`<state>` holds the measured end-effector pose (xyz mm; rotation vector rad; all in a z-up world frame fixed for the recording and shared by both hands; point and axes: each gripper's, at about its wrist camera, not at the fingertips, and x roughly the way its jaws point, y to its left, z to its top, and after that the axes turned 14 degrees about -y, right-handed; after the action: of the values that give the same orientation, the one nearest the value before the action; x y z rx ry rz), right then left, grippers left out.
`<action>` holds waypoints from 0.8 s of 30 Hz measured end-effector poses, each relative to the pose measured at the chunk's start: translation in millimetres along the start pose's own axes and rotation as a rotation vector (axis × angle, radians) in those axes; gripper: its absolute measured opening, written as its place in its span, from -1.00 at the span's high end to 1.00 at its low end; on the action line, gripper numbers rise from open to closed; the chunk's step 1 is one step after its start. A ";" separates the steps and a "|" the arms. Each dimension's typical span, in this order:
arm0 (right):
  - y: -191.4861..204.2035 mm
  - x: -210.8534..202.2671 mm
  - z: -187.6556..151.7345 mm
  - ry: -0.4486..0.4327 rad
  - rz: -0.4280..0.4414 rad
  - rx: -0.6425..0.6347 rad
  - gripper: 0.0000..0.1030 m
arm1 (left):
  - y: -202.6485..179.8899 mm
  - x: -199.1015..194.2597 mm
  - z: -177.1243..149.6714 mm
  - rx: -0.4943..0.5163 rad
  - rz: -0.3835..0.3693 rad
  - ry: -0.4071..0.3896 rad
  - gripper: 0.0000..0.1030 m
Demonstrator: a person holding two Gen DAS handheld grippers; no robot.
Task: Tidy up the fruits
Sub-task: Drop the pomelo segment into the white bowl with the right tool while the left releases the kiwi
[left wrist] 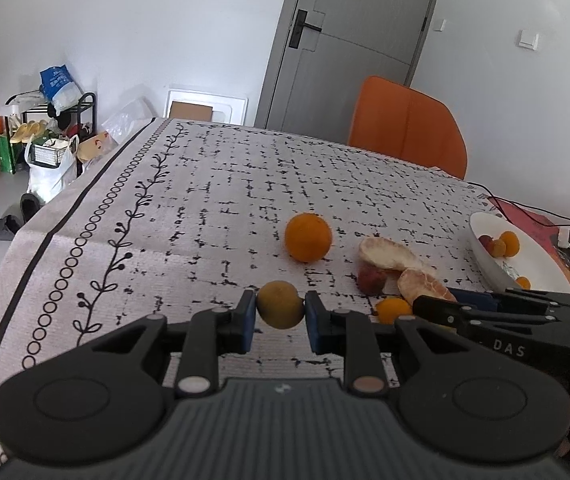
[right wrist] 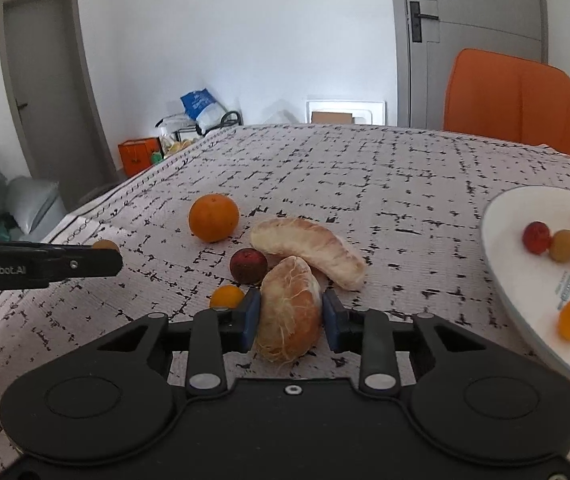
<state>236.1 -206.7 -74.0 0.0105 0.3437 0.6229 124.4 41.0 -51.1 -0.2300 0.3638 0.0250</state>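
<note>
Taking the orange (right wrist: 213, 217) on the surface (right wrist: 365, 168) as landmark: two peeled wedges (right wrist: 309, 250) lie to its right, touching; a plate (right wrist: 501, 280) of small fruits sits farther right; a chair (right wrist: 521, 100) stands behind.

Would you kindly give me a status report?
Left tool shut on brownish fruit. Right tool shut on pomelo segment. Plate right, path clear.

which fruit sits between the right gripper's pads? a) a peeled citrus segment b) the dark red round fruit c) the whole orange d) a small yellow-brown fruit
a: in the right wrist view the right gripper has its blue pads on either side of a peeled citrus segment, while the whole orange and the dark red fruit lie free on the tablecloth.
</note>
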 end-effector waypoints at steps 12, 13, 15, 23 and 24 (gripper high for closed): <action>-17.6 -40.7 9.1 -0.084 -0.027 0.048 0.40 | -32.7 -0.5 3.6 0.043 -0.045 -0.015 0.52; -19.7 -43.7 10.0 -0.090 -0.032 0.051 0.40 | -35.9 -0.2 4.3 0.047 -0.050 -0.017 0.52; -23.4 -48.8 11.2 -0.098 -0.037 0.055 0.40 | -41.4 0.2 5.5 0.053 -0.058 -0.021 0.52; -40.6 -65.4 12.6 -0.137 -0.072 0.072 0.40 | -68.8 4.9 13.1 0.088 -0.097 -0.039 0.52; -42.6 -67.7 12.4 -0.141 -0.079 0.076 0.40 | -72.3 5.5 13.6 0.091 -0.103 -0.040 0.52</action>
<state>213.1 -279.0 -45.9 0.1123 0.2299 0.5271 139.0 -26.4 -24.8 -0.1577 0.3115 -0.0884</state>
